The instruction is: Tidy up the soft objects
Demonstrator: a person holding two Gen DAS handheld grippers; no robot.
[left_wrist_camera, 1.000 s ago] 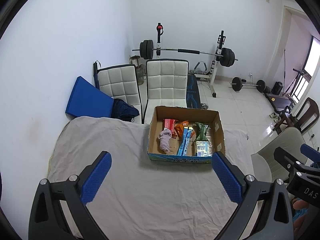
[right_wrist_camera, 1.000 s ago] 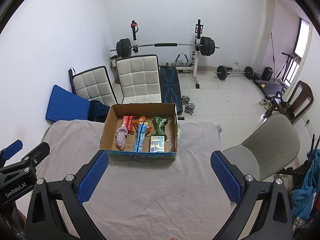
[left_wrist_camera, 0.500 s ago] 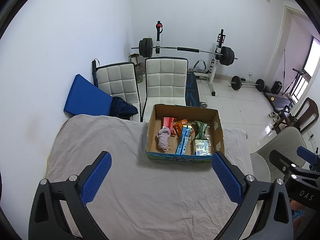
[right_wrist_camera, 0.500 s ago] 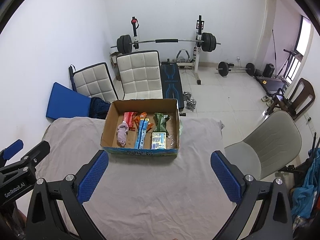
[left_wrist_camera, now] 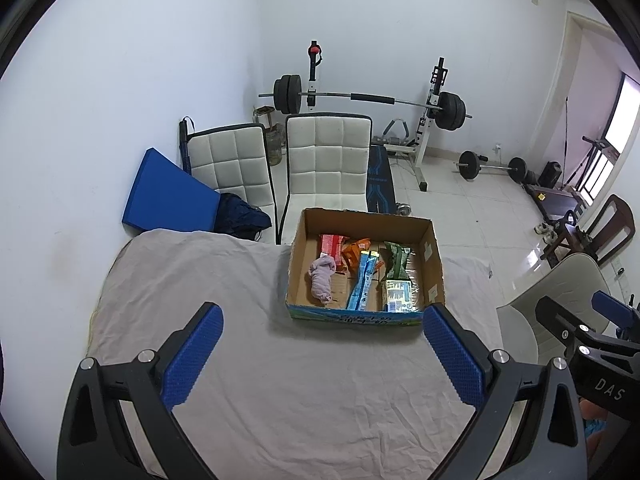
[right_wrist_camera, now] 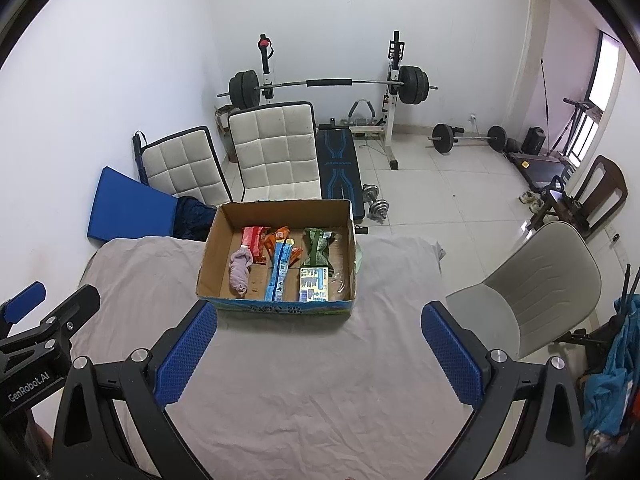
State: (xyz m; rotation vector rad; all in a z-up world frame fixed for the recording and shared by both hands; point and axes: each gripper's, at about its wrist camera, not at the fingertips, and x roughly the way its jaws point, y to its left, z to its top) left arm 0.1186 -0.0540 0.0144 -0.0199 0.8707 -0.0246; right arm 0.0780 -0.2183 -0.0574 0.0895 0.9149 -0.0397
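An open cardboard box (left_wrist_camera: 294,268) (right_wrist_camera: 208,256) stands on the grey cloth-covered table (left_wrist_camera: 280,380) (right_wrist_camera: 300,380). In it lie a purple sock (left_wrist_camera: 322,278) (right_wrist_camera: 240,270), a red packet (left_wrist_camera: 330,244) (right_wrist_camera: 252,238), an orange packet (left_wrist_camera: 354,250) (right_wrist_camera: 280,236), a blue packet (left_wrist_camera: 362,282) (right_wrist_camera: 280,270), a green packet (left_wrist_camera: 396,260) (right_wrist_camera: 316,246) and a printed packet (left_wrist_camera: 398,292) (right_wrist_camera: 314,280). My left gripper (left_wrist_camera: 322,354) and my right gripper (right_wrist_camera: 318,352) are both open and empty, held above the table in front of the box.
Two white padded chairs (left_wrist_camera: 326,160) (right_wrist_camera: 276,148) and a blue mat (left_wrist_camera: 168,196) stand behind the table. A grey chair (right_wrist_camera: 532,284) is at the right. A barbell rack (right_wrist_camera: 328,84) stands at the far wall.
Both grippers have drawn back and risen slightly, so the box looks a little smaller and farther. Both stay open.
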